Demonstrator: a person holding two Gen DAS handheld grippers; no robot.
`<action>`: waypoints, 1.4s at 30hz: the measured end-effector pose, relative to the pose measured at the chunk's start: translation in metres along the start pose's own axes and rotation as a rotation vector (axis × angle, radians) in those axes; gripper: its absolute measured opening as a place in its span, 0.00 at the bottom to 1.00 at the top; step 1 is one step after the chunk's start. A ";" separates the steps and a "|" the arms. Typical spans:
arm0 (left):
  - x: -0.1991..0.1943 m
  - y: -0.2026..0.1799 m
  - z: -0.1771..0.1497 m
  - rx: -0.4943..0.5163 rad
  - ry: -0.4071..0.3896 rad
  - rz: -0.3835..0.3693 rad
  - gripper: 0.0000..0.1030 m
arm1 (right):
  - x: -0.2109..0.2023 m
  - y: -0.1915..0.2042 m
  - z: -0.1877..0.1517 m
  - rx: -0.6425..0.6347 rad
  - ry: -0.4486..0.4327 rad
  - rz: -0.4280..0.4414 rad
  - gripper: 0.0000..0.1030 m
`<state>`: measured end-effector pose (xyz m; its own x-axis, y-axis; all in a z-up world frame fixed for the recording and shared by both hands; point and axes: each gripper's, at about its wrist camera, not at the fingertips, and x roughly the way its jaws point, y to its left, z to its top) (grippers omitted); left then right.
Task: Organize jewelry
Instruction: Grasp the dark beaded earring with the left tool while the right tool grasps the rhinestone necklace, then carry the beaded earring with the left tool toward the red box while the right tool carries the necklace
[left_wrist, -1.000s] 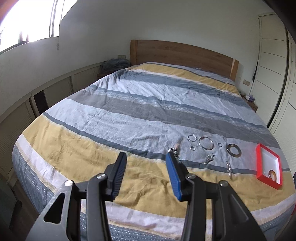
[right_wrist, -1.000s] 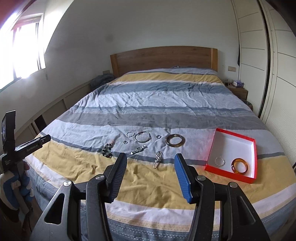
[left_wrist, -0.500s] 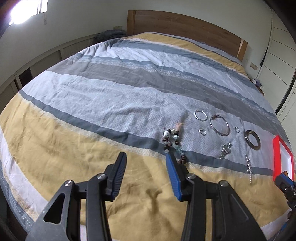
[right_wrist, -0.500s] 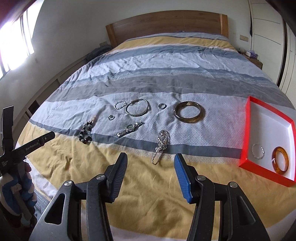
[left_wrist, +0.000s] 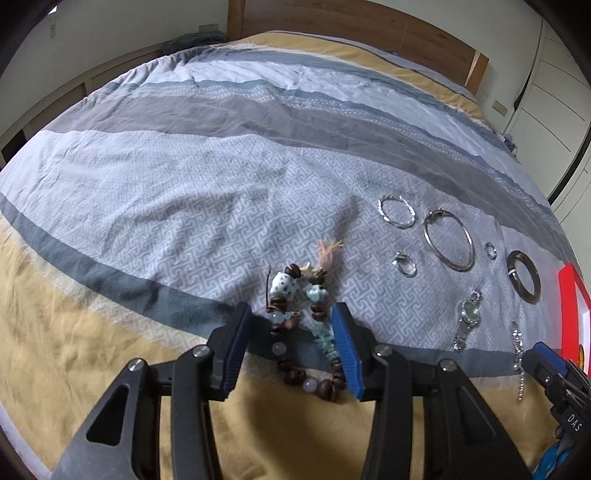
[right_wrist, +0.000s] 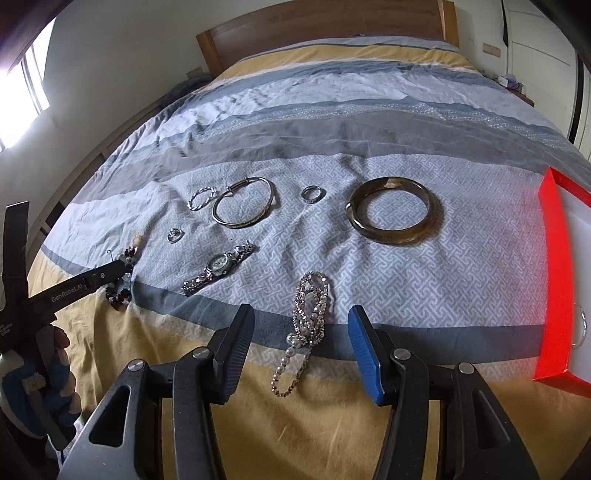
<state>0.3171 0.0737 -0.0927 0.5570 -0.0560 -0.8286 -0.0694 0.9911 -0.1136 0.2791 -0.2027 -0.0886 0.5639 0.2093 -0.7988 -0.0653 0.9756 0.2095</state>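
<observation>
Left gripper (left_wrist: 291, 345) wide open, straddling bead bracelet (left_wrist: 301, 321), not gripping. Right gripper (right_wrist: 301, 341) wide open around silver chain (right_wrist: 308, 321), empty.

Duvet cover (left_wrist: 177, 192): matt woven cloth, creased.
Headboard (right_wrist: 317, 22): smooth wood.
Beaded bracelet (left_wrist: 295, 321): dark wooden beads, glazed ceramic ones.
Thin bangle (right_wrist: 243, 208): polished metal.
Thick bangle (right_wrist: 391, 214): glossy brown, stone-like.
Wristwatch (right_wrist: 218, 266): shiny metal.
Tray (right_wrist: 554, 280): bright red, matt rim.
Gripper pads (right_wrist: 364, 354): ribbed blue plastic.
</observation>
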 end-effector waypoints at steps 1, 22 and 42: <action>0.006 0.000 -0.001 0.000 0.008 0.003 0.43 | 0.004 -0.002 0.000 0.003 0.005 -0.001 0.51; -0.009 0.000 -0.011 0.010 -0.007 0.005 0.12 | 0.010 -0.007 -0.009 0.001 0.022 0.032 0.15; -0.150 -0.017 -0.035 0.063 -0.144 -0.132 0.12 | -0.163 0.011 -0.052 -0.006 -0.139 -0.025 0.15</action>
<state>0.2059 0.0614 0.0144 0.6709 -0.1729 -0.7211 0.0617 0.9821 -0.1782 0.1434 -0.2229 0.0146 0.6739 0.1744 -0.7179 -0.0549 0.9809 0.1867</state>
